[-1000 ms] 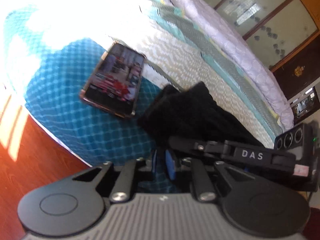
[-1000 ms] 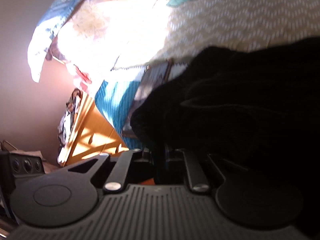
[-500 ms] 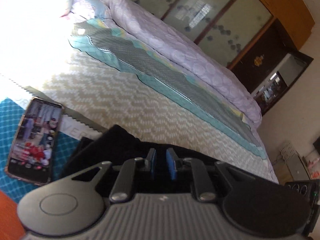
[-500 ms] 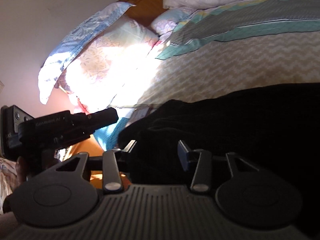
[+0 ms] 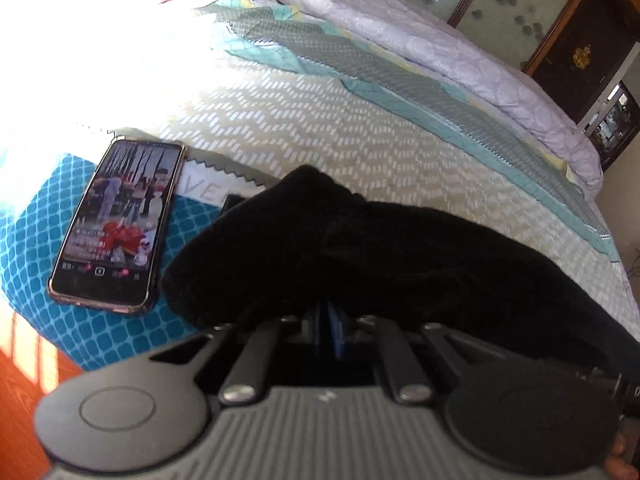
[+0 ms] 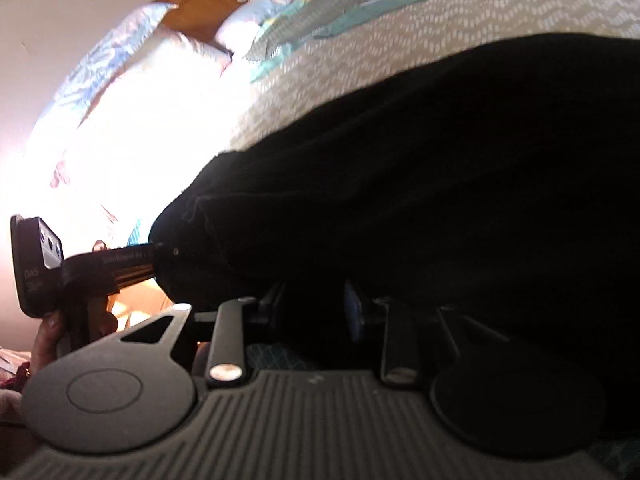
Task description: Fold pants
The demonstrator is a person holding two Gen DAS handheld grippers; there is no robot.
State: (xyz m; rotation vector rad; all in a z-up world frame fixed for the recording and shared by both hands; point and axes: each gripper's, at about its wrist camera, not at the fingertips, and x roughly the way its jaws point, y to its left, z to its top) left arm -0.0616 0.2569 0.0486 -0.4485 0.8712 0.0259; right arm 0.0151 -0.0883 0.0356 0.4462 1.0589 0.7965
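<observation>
Left wrist view: left gripper (image 5: 326, 330) pinches the black pants (image 5: 380, 248) bunched at bed (image 5: 320, 120) edge, phone (image 5: 116, 224) at nine o'clock, likely to anchor the fold; right gripper (image 6: 316, 312) jaws closing around cloth.

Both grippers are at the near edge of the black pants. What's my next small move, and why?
Probably finish closing the right gripper: its jaws are closing with black pants cloth between them, while the left gripper is shut on the same edge. Then lift together.
</observation>
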